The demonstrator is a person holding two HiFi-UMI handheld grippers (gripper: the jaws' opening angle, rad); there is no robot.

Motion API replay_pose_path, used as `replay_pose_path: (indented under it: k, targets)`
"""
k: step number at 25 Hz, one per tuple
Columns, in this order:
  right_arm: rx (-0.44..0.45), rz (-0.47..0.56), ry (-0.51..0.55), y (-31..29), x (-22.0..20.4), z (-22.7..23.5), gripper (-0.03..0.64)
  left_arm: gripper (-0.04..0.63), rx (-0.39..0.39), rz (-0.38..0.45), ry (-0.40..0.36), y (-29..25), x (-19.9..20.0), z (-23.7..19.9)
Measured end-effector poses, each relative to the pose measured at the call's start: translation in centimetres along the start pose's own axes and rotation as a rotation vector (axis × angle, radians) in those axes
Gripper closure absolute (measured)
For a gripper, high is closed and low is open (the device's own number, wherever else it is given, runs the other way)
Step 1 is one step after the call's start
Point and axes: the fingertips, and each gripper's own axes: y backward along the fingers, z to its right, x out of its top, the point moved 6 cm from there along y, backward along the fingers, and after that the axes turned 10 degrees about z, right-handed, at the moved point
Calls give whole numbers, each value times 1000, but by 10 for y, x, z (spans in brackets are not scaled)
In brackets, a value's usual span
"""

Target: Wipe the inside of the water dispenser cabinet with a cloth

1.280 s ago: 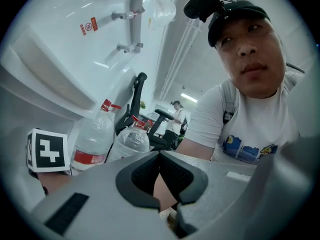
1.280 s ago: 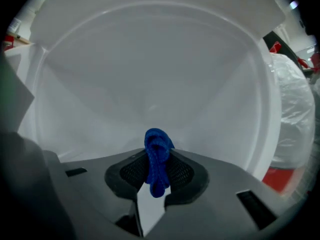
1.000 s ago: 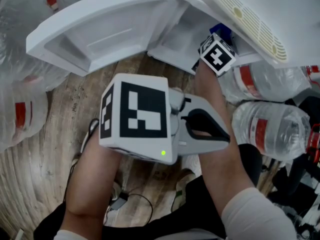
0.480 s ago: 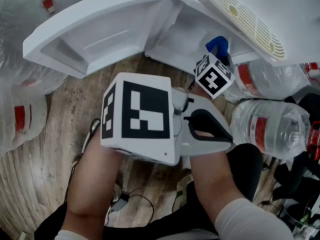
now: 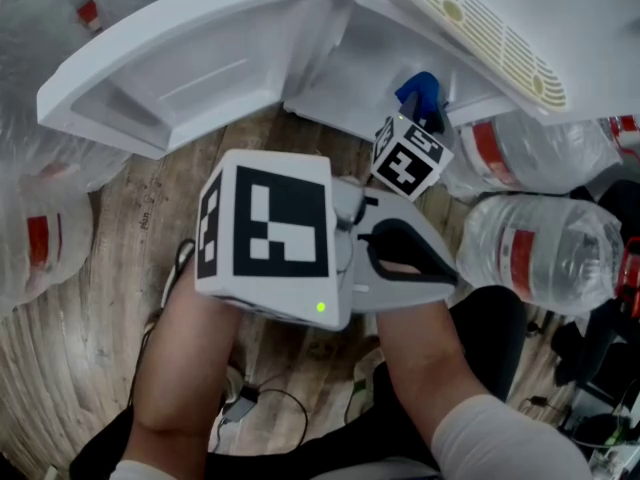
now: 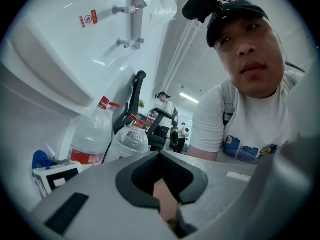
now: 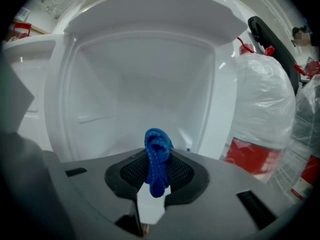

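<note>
So your right gripper (image 7: 158,178) grasps the bunched blue woven cloth (image 7: 157,151), facing the open white plastic dispenser cabinet (image 7: 140,79) at twelve o'clock. Your left gripper (image 6: 161,181) sits clenched, empty. I judge wiping remains unfinished.

Pale wood-plank floor (image 5: 95,298)

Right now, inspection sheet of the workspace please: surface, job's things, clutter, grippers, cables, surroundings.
Surface: wooden floor.
Job's things: white cabinet open, door swung out; blue cloth at the cabinet mouth, wall contact can't be told.
Clutter: red-labelled water bottles right of cabinet, bagged bottles left.
Grippers: right gripper shut on the cloth; left gripper shut, empty, held back.
Cables: black cable by the person's feet.
Surroundings: office chairs, people behind.
</note>
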Motion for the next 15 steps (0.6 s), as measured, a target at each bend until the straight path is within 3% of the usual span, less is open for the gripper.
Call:
replay_pose_path:
  k: [12, 15]
  targets:
    - [26, -34, -68, -77, 9, -26, 534, 594, 30, 8, 24, 0, -5, -1]
    - [15, -96, -75, -88, -7, -22, 534, 594, 31, 9, 19, 1, -7, -1]
